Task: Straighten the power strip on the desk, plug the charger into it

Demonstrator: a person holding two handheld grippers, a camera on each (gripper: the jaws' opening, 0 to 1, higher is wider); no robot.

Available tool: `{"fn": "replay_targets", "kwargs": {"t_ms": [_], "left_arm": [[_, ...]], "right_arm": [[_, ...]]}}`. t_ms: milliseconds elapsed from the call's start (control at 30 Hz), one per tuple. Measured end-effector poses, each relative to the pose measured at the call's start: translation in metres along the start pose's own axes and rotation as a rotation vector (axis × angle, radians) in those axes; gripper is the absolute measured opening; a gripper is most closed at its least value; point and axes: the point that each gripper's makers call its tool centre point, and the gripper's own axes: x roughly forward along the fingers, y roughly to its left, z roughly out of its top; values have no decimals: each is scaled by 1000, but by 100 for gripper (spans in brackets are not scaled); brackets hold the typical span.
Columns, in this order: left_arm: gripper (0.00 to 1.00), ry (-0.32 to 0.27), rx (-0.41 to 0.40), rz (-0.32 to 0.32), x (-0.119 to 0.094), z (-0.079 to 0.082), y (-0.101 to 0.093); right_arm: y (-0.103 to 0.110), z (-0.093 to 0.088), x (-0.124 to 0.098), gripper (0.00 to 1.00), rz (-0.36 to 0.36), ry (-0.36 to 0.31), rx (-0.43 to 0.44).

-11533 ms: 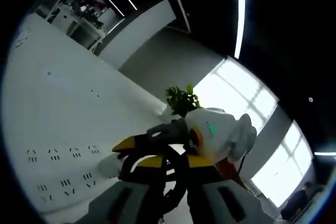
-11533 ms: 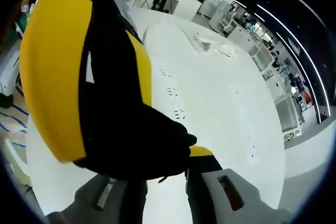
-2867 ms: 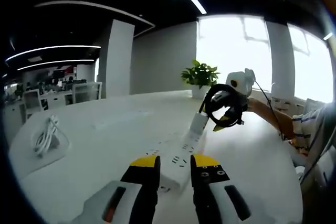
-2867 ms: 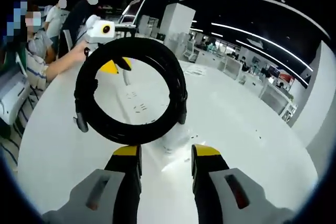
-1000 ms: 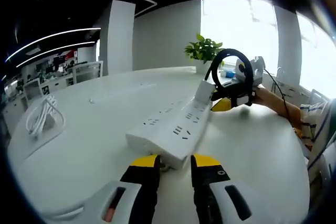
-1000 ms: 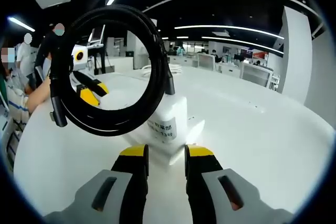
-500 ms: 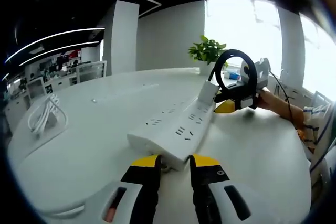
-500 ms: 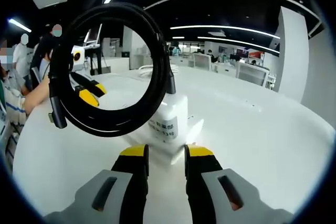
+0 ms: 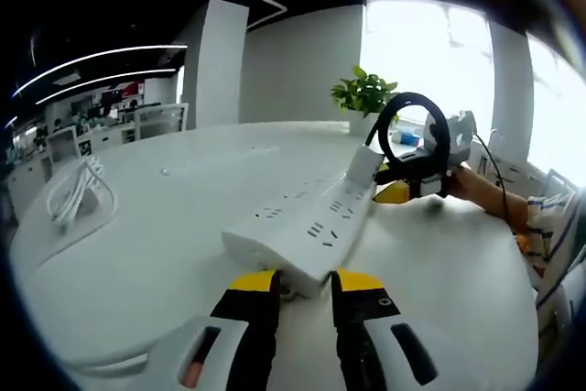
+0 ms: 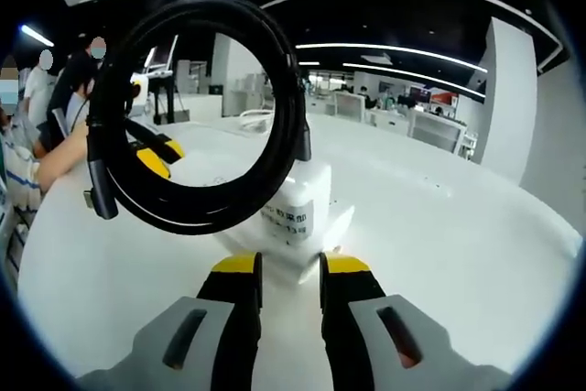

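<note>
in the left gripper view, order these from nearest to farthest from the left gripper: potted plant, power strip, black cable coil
1. power strip: its near end lies just ahead of the left gripper, running away to the upper right.
2. black cable coil: beyond the strip's far end, at the right.
3. potted plant: behind the coil, by the window.

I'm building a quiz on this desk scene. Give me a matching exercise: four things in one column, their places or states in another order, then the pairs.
Things:
1. power strip
2. black cable
3. white cable
4. plant

Places or states:
A. at the desk's far edge by the window
B. coiled in a ring above the charger
C. bundled, lying apart from the strip
D. lying between the two hand-held grippers

Pairs: 1-D, 2-B, 3-C, 4-A
</note>
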Motion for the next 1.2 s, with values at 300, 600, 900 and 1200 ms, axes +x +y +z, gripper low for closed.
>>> {"fn": "replay_targets", "kwargs": {"t_ms": [300, 600, 900, 1200], "left_arm": [[23, -7, -20, -4, 0, -1, -1], [23, -7, -22, -4, 0, -1, -1], [23, -8, -29, -7, -1, -1, -1], [23, -8, -17, 22, -1, 0, 3]], "right_arm": [[0, 0, -1, 23, -3, -5, 20], [1, 0, -1, 22, -7, -3, 27], [1, -1, -2, 22, -11, -6, 32], [5, 0, -3, 20, -8, 4, 21]]}}
